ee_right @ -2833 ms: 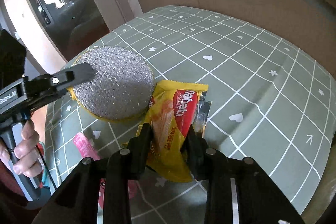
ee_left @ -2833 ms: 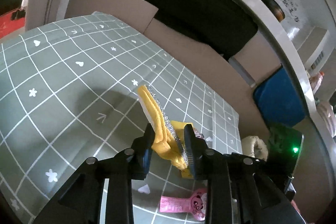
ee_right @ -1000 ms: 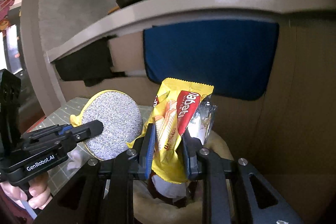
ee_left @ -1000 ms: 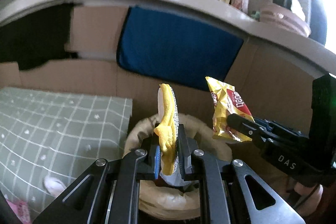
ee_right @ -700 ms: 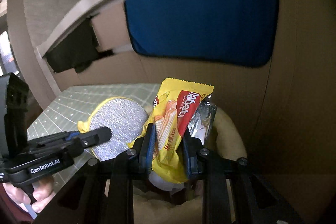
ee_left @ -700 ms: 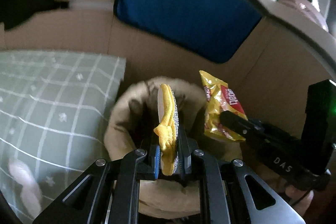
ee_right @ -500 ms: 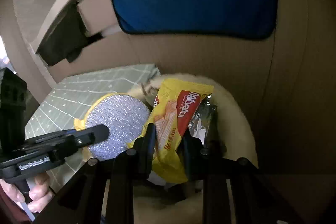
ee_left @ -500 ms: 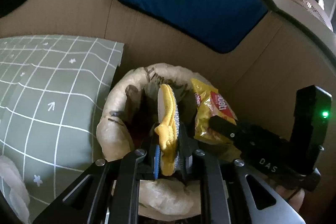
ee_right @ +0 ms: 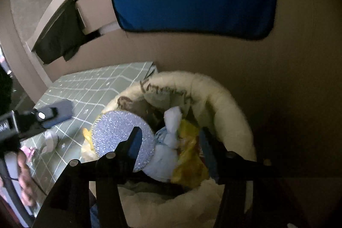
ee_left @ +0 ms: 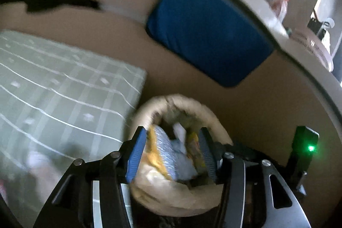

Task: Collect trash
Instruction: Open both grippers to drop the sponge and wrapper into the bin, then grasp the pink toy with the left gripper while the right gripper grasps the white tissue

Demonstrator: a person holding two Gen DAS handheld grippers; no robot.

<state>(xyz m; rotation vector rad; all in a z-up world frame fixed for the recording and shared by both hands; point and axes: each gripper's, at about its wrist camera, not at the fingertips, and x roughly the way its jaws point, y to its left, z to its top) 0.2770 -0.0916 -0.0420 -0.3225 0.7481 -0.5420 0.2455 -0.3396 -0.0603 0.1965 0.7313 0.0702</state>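
Looking along my left tool (ee_left: 173, 154), I see its jaws have just been opening and now stand wide apart, gripping nothing; the round scouring pad (ee_left: 159, 152) lies between them but free of the blue pads, tipped inside the cream basket (ee_left: 215, 121). My right tool (ee_right: 171, 143) has likewise just been opening, and its fingers stand spread with the yellow snack wrapper (ee_right: 189, 160) loose between them, pressed by neither finger as far as I can tell. From the right wrist view the scouring pad (ee_right: 119, 131) shows its glittery silver face with a yellow rim, leaning against the near left of the basket (ee_right: 226, 104) wall, partly behind my left finger. Just right of it sits a knotted pale blue bag (ee_right: 168, 142), and the wrapper is crumpled against that bag's right side. The basket is soft and rolled at the rim, with brown lettering on its far inner wall. It stands beside the right edge of the green gridded desk (ee_right: 102, 82). A hand (ee_right: 24, 176) holds the left tool's grip at the near left.
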